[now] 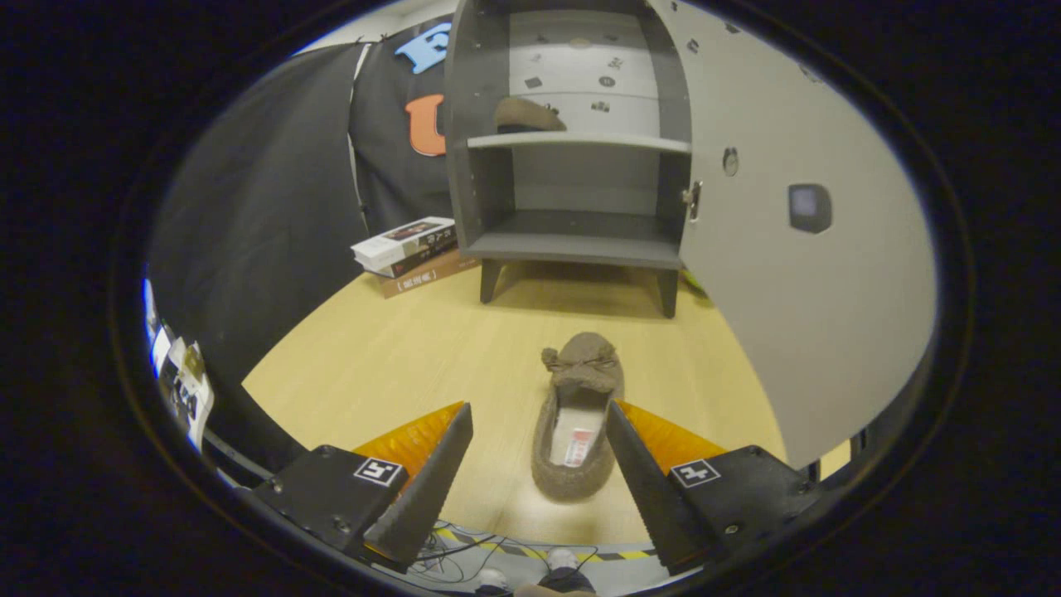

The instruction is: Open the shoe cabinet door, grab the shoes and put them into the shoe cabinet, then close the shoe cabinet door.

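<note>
A brown slipper [576, 419] lies on the wooden table [398, 356], toe pointing toward the cabinet, its heel end between my fingers and nearer the right one. My gripper [539, 414] is open, neither finger pressing on the slipper. Beyond it stands the grey shoe cabinet [572, 166] on short legs, its door [796, 249] swung wide open to the right. A second brown slipper [529, 116] rests on the cabinet's upper shelf. The lower shelf [580, 228] holds nothing.
A stack of books [410, 253] lies left of the cabinet by its leg. The open door reaches far forward along the right side of the table. Below the table's near edge, cables and striped tape [530, 551] lie on the floor beside a person's shoes.
</note>
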### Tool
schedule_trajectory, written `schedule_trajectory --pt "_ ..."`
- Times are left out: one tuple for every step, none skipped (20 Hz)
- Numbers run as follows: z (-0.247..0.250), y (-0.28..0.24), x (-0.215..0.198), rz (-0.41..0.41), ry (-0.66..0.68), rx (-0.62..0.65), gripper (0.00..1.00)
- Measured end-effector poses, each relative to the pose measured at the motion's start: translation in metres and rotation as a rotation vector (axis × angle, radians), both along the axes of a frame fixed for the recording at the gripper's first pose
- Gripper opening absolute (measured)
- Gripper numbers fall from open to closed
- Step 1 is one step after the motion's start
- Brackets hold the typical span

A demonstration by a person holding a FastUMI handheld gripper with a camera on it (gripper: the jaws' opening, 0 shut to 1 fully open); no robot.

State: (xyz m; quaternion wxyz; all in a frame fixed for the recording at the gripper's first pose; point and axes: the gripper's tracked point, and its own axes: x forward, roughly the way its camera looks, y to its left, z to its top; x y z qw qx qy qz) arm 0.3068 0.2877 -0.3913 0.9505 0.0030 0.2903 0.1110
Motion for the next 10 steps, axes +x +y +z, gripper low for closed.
schedule_trajectory --pt "-0.011 0.003 0.013 0.001 0.02 0.002 1.0" --pt "-0.02 0.006 0.025 0.0 0.036 0.006 1.0" --pt "-0.032 0.008 0.038 -0.003 0.052 -0.003 1.0" --pt "-0.044 0.008 0.05 -0.008 0.08 -0.009 1.0" --pt "-0.055 0.011 0.058 -0.014 0.115 -0.003 1.0" --pt "-0.061 0.014 0.067 -0.015 0.136 0.014 1.0" --pt "-0.065 0.014 0.076 -0.018 0.147 0.02 1.0" --pt "-0.068 0.016 0.085 -0.024 0.153 0.019 0.98" --pt "-0.072 0.016 0.092 -0.03 0.161 0.019 0.96" --pt "-0.076 0.014 0.098 -0.042 0.169 0.018 0.95"
